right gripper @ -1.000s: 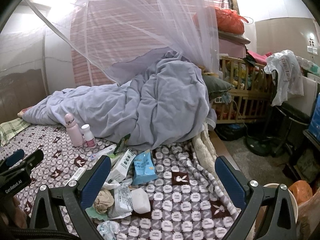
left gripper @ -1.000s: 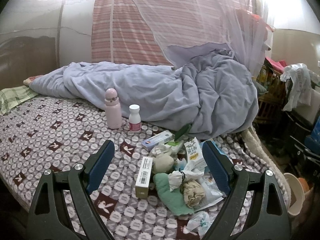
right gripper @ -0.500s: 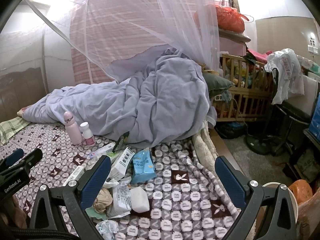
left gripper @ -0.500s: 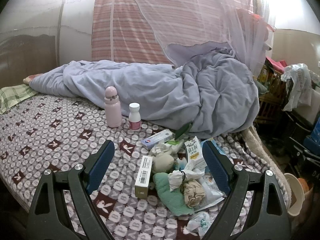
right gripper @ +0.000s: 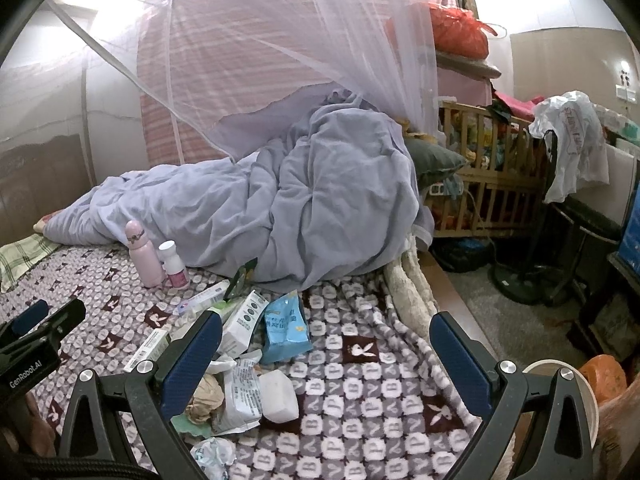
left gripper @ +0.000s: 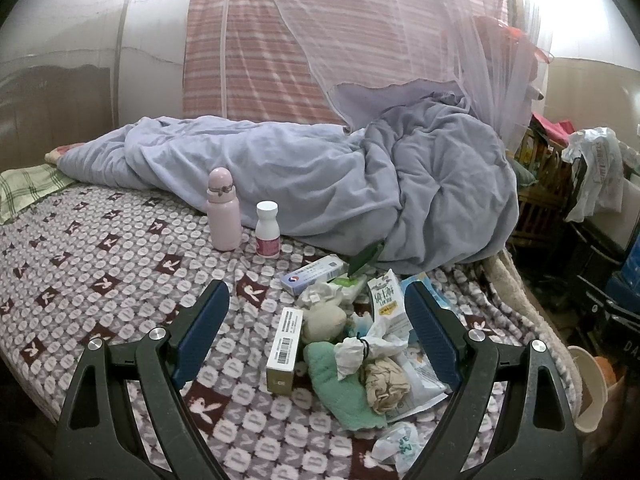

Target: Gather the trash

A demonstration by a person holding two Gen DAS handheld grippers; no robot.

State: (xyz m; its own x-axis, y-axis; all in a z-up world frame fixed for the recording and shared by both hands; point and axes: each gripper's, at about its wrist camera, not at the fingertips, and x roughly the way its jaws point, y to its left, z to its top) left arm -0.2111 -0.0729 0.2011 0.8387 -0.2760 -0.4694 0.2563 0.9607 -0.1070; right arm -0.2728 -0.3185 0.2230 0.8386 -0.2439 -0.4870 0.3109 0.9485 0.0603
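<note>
Left tool (left gripper: pixel 316 320) spread wide, holding nothing, above the trash pile (left gripper: pixel 360 344) at lower centre of its frame; right tool (right gripper: pixel 324 354) likewise released, pile at its lower left. Pile lies on the patterned bed (left gripper: pixel 100 264): crumpled paper (left gripper: pixel 386 380), long box (left gripper: pixel 285 350), milk carton (left gripper: pixel 386 300), blue packet (right gripper: pixel 286 326). Judgement: start with the loose crumpled paper on top; come straight down, pinch its bulk. Avoid snagging the green cloth (left gripper: pixel 340 390) beneath. Bin (right gripper: pixel 560 372) at lower right.

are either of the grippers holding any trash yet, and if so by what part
Nothing is held. The left gripper and the right gripper are both open and empty, above the trash pile on the bed.
</note>
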